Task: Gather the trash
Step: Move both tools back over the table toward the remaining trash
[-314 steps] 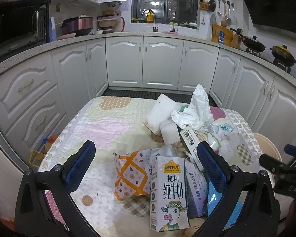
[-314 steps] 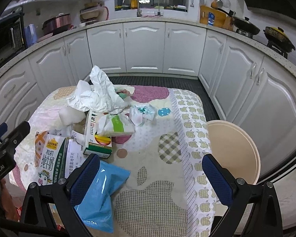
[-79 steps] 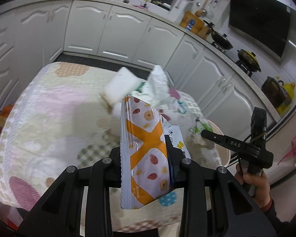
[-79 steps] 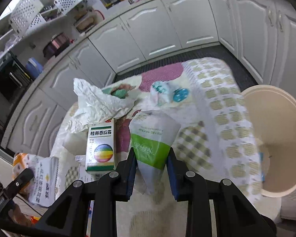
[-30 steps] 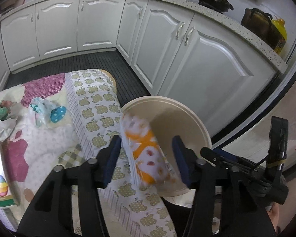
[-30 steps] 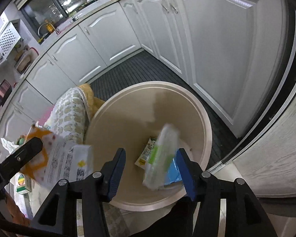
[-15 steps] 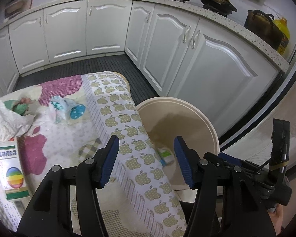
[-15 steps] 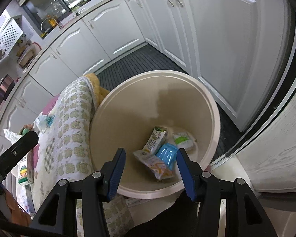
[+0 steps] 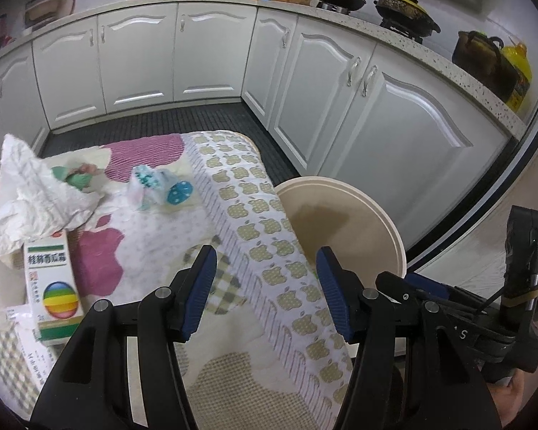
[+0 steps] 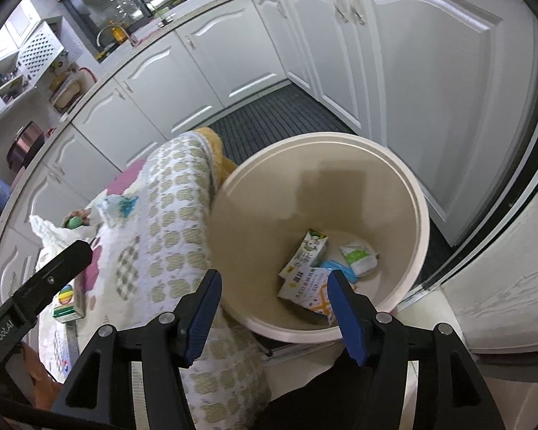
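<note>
A round beige bin [image 10: 409, 193] stands on the floor beside the table. At its bottom lie a milk carton [image 10: 306, 252], a green-and-white pouch [image 10: 358, 258], a blue pack [image 10: 335, 267] and the orange-patterned snack bag [image 10: 310, 292]. My right gripper [image 10: 272, 302] hangs over the bin's near rim, its jaws opening with nothing between them. My left gripper [image 9: 267, 286] is open and empty above the table's right edge, the bin [image 9: 373, 215] just beyond it. On the table remain a white box with a rainbow ball [image 9: 52, 283], crumpled white paper [image 9: 28, 193] and a small teal wrapper [image 9: 150, 182].
The table wears a quilted cloth with apple print [image 9: 265, 251]. White kitchen cabinets [image 9: 358, 107] curve around behind, with a dark ribbed floor mat [image 9: 168, 122] between. The right gripper's body [image 9: 484, 319] shows at the left wrist view's lower right.
The orange snack bag and the green pouch dropped from the jaws into the bin. Both grippers have since swung back toward the table, and the right jaws stand a little wider.
</note>
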A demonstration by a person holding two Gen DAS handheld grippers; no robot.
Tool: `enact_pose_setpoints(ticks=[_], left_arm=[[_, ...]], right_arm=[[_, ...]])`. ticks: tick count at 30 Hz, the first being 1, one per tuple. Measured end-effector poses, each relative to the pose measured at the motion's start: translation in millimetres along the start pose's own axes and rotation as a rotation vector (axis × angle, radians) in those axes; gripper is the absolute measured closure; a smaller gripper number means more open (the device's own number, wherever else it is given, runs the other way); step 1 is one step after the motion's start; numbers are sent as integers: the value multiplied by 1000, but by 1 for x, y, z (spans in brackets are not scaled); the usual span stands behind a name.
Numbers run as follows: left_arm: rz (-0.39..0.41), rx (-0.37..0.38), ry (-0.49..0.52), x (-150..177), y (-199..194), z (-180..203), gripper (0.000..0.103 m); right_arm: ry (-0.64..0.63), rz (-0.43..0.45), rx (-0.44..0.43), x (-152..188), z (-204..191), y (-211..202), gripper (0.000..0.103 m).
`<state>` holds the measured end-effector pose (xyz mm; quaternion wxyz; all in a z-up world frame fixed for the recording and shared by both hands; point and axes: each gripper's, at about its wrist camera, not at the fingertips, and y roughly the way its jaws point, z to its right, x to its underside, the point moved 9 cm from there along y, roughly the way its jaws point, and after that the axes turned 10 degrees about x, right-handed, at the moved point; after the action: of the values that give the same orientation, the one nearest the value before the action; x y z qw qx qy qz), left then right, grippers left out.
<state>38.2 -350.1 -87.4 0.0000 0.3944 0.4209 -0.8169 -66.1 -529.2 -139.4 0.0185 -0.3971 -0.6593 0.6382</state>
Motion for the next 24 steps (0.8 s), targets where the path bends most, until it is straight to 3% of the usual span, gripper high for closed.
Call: enact_pose_setpoints(ticks=[13,24], left_arm=[[34,-31,-55,13,-52,-41,46],[70,-132,-128,34,-108,-117,44]], right_arm=[[-86,1,-55,11,-56,-12,40],[-182,-24,-108,27,-114,-9,39]])
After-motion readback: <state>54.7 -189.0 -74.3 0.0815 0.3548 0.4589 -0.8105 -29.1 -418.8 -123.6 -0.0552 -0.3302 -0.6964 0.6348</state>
